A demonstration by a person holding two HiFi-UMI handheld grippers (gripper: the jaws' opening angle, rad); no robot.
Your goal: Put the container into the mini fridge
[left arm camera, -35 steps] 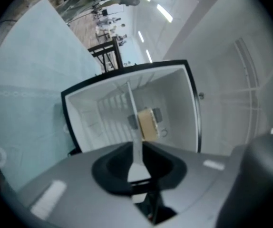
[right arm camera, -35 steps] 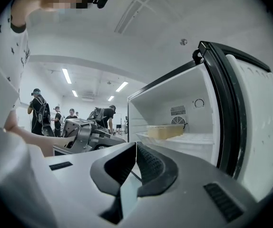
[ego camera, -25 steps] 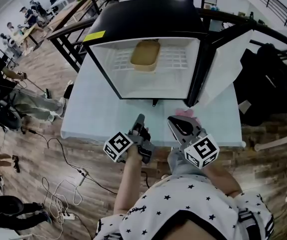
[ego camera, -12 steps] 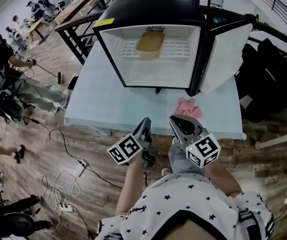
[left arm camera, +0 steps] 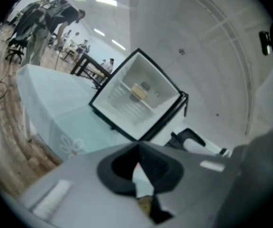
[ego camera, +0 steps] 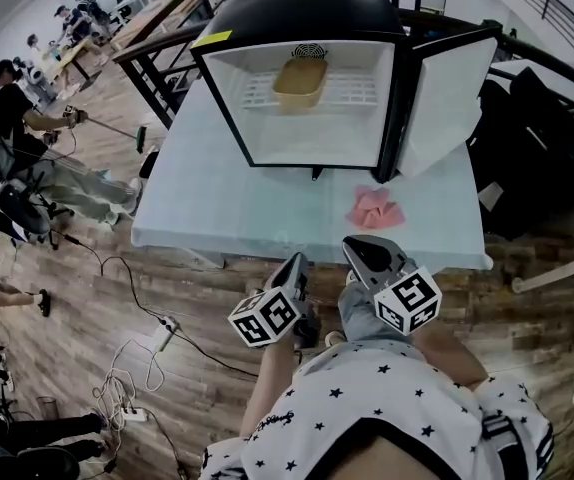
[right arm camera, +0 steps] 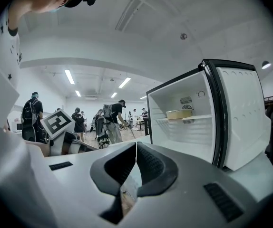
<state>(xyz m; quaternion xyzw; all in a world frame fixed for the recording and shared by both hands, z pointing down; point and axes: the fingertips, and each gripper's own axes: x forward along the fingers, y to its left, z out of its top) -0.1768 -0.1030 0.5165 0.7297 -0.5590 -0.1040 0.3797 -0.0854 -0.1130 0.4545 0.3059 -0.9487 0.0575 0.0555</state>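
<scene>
- The container (ego camera: 300, 81), tan and shallow, sits upright on the white wire shelf (ego camera: 352, 90) inside the mini fridge (ego camera: 307, 13), toward the shelf's left side.
- The mini fridge stands at the far side of the desk (ego camera: 217, 203). Its door (ego camera: 445, 93) is swung wide open to the right.
- The left tongs (ego camera: 296, 263) are clenched, tips together, with nothing between them. They are held over the wood floor (ego camera: 117, 298) just off the desk's near edge, well apart from the fridge.
- The right tongs (ego camera: 355, 250) are also clenched, tips meeting and empty. They are just beside the left tongs at the desk's near edge.
- A crumpled pink cloth (ego camera: 372, 207) lies on the desk in front of the fridge, below the door hinge and just beyond the right tongs.
- Neither pair of tongs touches the container, the fridge or the cloth.
- People (ego camera: 27, 138) are at the room's left side, well apart from the desk.
</scene>
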